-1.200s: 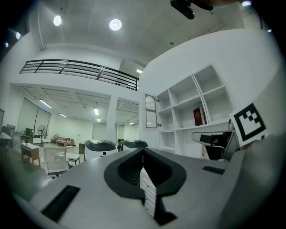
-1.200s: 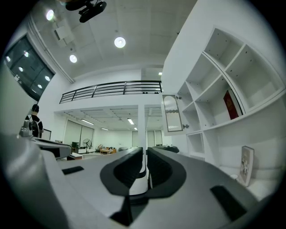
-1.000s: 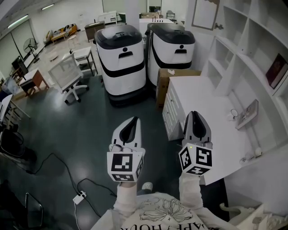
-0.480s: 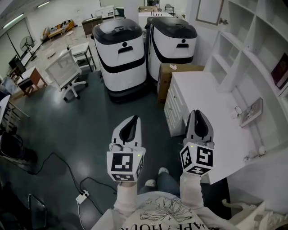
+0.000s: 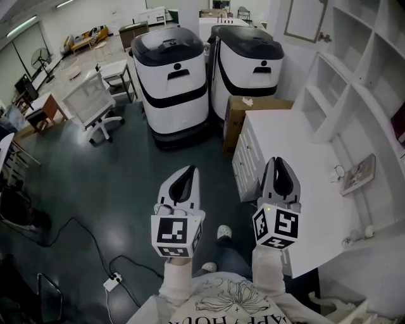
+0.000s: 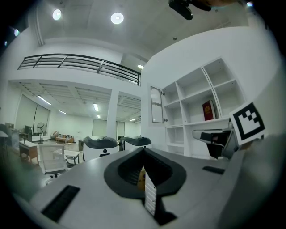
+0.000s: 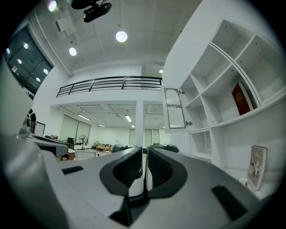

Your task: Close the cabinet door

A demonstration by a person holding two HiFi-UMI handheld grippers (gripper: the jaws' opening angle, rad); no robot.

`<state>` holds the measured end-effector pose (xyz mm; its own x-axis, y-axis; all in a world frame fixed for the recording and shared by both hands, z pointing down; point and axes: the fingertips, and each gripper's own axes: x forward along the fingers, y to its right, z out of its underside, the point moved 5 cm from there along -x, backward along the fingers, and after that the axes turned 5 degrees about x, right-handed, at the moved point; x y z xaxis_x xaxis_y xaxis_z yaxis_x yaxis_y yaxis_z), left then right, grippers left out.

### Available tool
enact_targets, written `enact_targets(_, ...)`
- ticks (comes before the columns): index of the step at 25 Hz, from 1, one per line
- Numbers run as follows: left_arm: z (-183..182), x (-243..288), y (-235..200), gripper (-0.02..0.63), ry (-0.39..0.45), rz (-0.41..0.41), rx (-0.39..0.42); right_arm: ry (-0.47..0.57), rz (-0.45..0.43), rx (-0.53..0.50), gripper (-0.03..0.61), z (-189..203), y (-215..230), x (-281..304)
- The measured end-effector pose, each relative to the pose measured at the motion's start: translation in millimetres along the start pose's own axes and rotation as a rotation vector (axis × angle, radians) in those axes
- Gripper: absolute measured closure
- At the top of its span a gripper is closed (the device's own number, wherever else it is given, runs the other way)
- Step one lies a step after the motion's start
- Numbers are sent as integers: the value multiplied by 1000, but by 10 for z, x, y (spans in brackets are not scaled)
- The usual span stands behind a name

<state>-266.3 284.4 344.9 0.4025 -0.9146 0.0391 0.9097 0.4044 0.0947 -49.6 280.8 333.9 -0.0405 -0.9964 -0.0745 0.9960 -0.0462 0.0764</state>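
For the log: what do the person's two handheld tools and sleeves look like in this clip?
Left tool and right tool match: pale grey tapered shells with black insides. Each carries a white cube with black square markers and a small green light. Sleeves are cream; the top shows a line-drawn flower.

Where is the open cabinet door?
Upper right of the head view: the white-framed cabinet door hangs open beside the white shelf unit, above the white desk.

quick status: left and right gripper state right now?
Left gripper: closed, jaws together, holding nothing.
Right gripper: closed, jaws together, holding nothing.
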Motion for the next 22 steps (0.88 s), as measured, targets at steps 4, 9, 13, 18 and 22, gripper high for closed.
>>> enact_targets(4, -23, 451, -88, 609, 6, -18, 7, 8, -14, -13, 549, 7, 123, 467)
enact_targets(9, -107, 1001, -186, 609, 9, -41, 11, 12, -28, -20, 549, -30, 306, 1054)
enact_targets(13, -175, 1465, -243, 609, 12, -59, 14, 20, -39, -24, 549, -85, 480, 1533)
enact_targets(18, -209, 2021, -269, 609, 16, -75, 12, 29, -59, -25, 549, -82, 701, 2081)
enact_targets(22, -186, 2351, -241, 609, 15, -76, 13, 25, -62, -23, 549, -23, 864, 2382)
